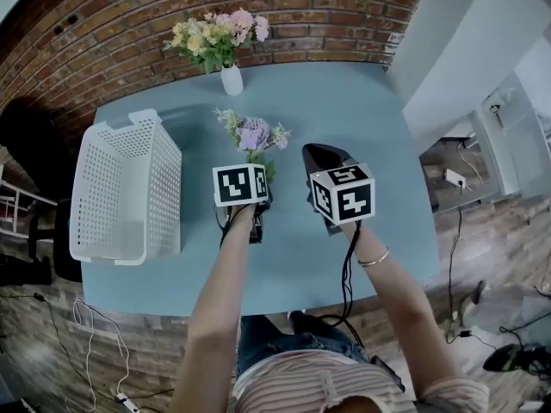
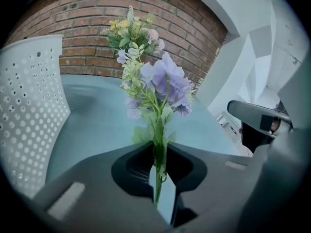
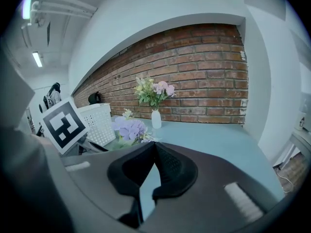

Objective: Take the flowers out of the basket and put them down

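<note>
Your left gripper [image 2: 159,152] pinches the green stem of the purple and white flower bunch [image 2: 163,81] over the blue table [image 1: 344,101], beside the white plastic basket [image 1: 120,188]. Your right gripper [image 3: 154,147] is closed and holds nothing.

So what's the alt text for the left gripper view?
The left hand-held gripper is shut on the stem of a purple flower sprig, held upright above a teal table. A white perforated basket stands at left; another bouquet and a brick wall lie behind.

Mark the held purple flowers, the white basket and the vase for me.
purple flower bunch [image 2: 164,79], left gripper view, on the blooms.
white basket [image 1: 159,198], head view, perforated side wall.
white vase [image 1: 232,81], head view, its body.
</note>
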`<move>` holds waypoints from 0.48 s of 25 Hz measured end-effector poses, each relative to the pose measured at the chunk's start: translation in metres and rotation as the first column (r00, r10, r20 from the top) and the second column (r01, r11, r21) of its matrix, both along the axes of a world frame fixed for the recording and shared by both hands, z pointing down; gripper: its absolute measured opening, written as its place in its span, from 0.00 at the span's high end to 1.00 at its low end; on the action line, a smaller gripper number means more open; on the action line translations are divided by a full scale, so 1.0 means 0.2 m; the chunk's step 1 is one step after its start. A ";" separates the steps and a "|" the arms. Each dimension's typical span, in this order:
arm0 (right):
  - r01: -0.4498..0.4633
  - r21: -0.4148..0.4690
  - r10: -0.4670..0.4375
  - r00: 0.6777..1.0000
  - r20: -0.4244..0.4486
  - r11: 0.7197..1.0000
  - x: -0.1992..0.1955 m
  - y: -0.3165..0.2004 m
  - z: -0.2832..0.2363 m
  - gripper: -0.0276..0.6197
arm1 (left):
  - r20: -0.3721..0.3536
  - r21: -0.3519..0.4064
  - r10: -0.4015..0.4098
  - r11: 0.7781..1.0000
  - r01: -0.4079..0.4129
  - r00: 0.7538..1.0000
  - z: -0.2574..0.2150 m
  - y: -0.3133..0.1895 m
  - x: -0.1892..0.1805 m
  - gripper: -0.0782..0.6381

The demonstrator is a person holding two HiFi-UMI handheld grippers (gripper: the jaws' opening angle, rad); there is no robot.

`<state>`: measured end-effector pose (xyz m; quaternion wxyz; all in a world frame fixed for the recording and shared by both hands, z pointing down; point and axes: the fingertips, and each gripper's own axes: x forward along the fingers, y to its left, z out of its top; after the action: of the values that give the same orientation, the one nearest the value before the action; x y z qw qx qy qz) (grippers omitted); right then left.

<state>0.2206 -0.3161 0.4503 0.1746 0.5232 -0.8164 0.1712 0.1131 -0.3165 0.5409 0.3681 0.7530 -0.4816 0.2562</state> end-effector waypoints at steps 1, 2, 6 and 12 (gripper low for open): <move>-0.001 -0.003 0.001 1.000 0.000 1.000 0.01 0.00 0.01 0.95 | 0.001 -0.009 0.000 1.000 0.000 1.000 0.02 0.01 0.01 0.80; -0.002 -0.005 0.002 1.000 0.000 1.000 0.01 0.00 0.02 0.95 | 0.003 -0.017 0.000 1.000 0.000 1.000 0.05 0.02 0.02 0.80; -0.004 -0.013 0.004 1.000 0.002 1.000 0.03 0.00 0.05 0.95 | 0.012 -0.041 -0.007 0.999 0.008 1.000 0.12 0.02 0.04 0.80; 0.001 -0.023 -0.001 1.000 -0.007 1.000 0.04 -0.01 0.08 0.95 | 0.026 -0.064 -0.021 0.998 0.023 0.999 0.19 0.03 0.03 0.79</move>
<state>0.2284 -0.3174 0.4664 0.1834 0.5213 -0.8140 0.1788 0.1187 -0.3114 0.5796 0.3889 0.7321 -0.4860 0.2768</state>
